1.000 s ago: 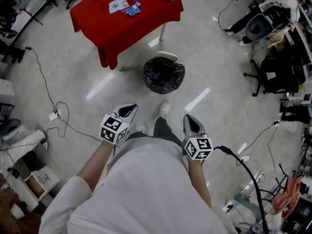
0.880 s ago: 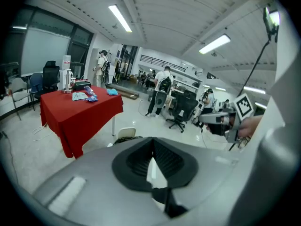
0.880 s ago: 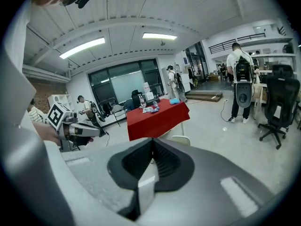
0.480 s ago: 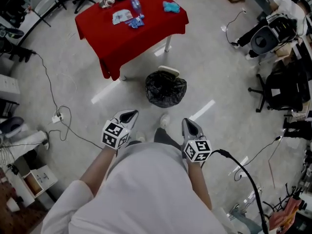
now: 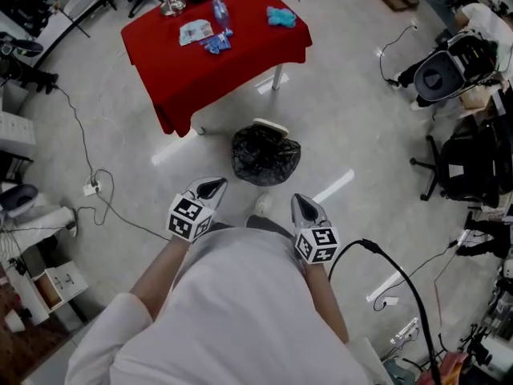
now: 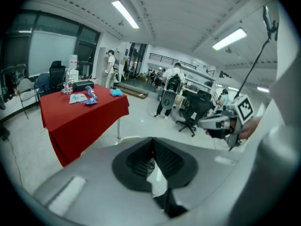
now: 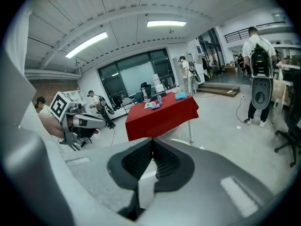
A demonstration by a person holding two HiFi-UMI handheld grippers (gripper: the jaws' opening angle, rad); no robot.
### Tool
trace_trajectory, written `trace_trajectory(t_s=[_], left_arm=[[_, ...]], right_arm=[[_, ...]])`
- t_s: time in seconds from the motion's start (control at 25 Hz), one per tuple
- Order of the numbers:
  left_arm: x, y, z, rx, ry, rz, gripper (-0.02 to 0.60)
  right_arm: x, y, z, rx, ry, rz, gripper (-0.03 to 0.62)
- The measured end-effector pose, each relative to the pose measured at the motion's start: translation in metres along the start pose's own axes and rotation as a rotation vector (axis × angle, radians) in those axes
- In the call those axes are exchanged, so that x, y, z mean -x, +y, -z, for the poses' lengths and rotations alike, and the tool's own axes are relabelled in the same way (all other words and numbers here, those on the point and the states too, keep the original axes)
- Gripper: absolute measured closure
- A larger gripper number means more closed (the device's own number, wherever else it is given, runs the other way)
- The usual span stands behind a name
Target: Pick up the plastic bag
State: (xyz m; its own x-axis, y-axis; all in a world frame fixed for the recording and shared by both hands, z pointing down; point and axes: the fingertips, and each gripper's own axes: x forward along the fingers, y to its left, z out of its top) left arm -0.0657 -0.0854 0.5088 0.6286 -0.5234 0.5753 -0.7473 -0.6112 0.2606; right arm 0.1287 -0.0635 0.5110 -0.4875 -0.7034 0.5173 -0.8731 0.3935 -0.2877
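Observation:
In the head view, the black plastic bag [image 5: 264,157] lines a small bin on the floor, just in front of the red table [image 5: 216,42]. A white lid [image 5: 270,127] rests at its far rim. My left gripper [image 5: 215,184] is held at waist height, shut and empty, short of the bag and a little to its left. My right gripper [image 5: 298,200] is also shut and empty, short of the bag to its right. In both gripper views the jaws meet with nothing between them, and they hide the bag.
On the red table [image 6: 80,114] lie a bottle, blue items and papers. Cables [image 5: 96,191] trail over the floor at the left, and another cable [image 5: 401,275] runs from my right hand. Office chairs [image 5: 461,151] and people stand to the right.
The bag and table now lie closer to both grippers than a second ago, as I have stepped forward. Both grippers stay shut.

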Motion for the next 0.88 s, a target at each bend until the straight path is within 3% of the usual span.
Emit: trace_trajectory(t_s=[0.4, 0.88], left_arm=[[-0.034, -0.002, -0.010, 0.012, 0.058, -0.031, 0.578], [-0.071, 0.043, -0.010, 0.015, 0.124, 0.031, 0.578]], right_arm=[[-0.020, -0.040, 0.011, 0.041, 0.102, -0.084, 0.592], [-0.055, -0.057, 0.027, 0.010, 0.176, 0.023, 0.592]])
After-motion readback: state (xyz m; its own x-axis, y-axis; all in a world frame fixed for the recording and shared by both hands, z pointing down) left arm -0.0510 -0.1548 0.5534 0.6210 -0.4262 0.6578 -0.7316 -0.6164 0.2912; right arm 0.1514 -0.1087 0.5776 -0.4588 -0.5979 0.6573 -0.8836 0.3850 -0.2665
